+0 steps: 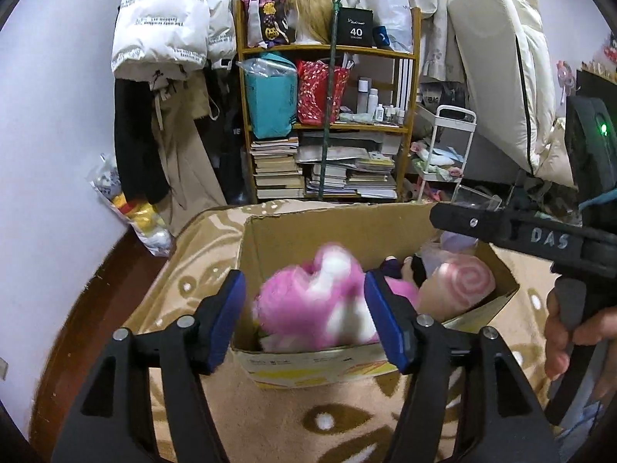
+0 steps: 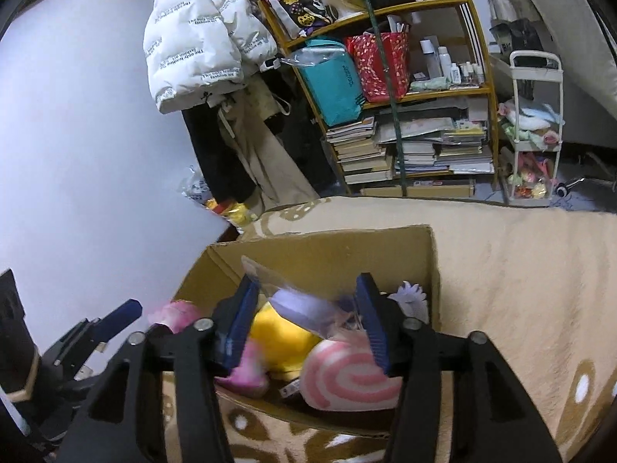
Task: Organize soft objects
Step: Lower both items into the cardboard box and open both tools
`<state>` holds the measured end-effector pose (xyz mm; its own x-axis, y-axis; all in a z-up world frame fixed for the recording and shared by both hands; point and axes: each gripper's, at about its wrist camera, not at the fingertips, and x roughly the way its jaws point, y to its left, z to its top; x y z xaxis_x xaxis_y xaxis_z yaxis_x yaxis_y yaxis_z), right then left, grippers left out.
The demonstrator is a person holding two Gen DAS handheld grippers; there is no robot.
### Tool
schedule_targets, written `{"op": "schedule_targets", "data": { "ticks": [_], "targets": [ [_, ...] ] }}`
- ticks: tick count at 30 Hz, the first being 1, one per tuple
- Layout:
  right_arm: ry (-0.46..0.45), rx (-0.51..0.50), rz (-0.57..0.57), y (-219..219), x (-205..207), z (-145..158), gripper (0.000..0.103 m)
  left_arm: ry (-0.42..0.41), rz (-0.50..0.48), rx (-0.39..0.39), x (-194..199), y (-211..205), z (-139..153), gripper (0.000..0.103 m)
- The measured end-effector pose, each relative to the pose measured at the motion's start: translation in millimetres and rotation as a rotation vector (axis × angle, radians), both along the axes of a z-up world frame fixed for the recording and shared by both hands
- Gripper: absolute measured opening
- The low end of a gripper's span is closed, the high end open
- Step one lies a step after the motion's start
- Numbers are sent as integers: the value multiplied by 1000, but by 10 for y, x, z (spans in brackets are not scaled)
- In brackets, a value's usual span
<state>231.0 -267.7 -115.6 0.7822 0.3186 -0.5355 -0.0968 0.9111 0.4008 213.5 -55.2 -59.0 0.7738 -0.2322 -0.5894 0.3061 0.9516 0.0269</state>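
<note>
An open cardboard box [image 1: 308, 231] stands on a beige patterned blanket [image 1: 270, 416]. My left gripper [image 1: 306, 320] hangs over its near left part, jaws open. A blurred pink-and-white plush [image 1: 308, 301] lies between the blue pads, which do not press on it. A pink swirl cushion [image 1: 462, 281] rests at the box's right. My right gripper [image 2: 308, 320] is open above the box [image 2: 327, 247], with a blurred lavender toy in clear wrap [image 2: 304, 308] between its pads. Below it lie a yellow plush [image 2: 277, 339] and the swirl cushion [image 2: 347, 378].
Behind the bed stands a wooden shelf [image 1: 327, 123] full of books and bags. A white jacket [image 1: 166, 27] hangs at its left and a white cart [image 1: 447, 146] stands at its right. A plastic bag of toys [image 1: 131, 208] leans by the wall. A hand [image 1: 567, 332] holds the right gripper's handle.
</note>
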Motion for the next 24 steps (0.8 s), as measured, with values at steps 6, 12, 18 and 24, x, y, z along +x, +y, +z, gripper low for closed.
{"op": "schedule_targets", "data": {
  "ticks": [6, 12, 18, 24],
  "targets": [
    [4, -33, -8, 15, -39, 21, 71, -9, 31, 29, -66, 26, 10, 76],
    [-9, -32, -9, 6, -109, 84, 86, -18, 50, 67, -180, 85, 57, 82],
    [-22, -88, -17, 38, -235, 188, 90, -29, 72, 78, -289, 138, 117, 87],
    [-34, -84, -31, 13, -344, 288, 90, -38, 93, 87, -398, 202, 184, 87]
  ]
}}
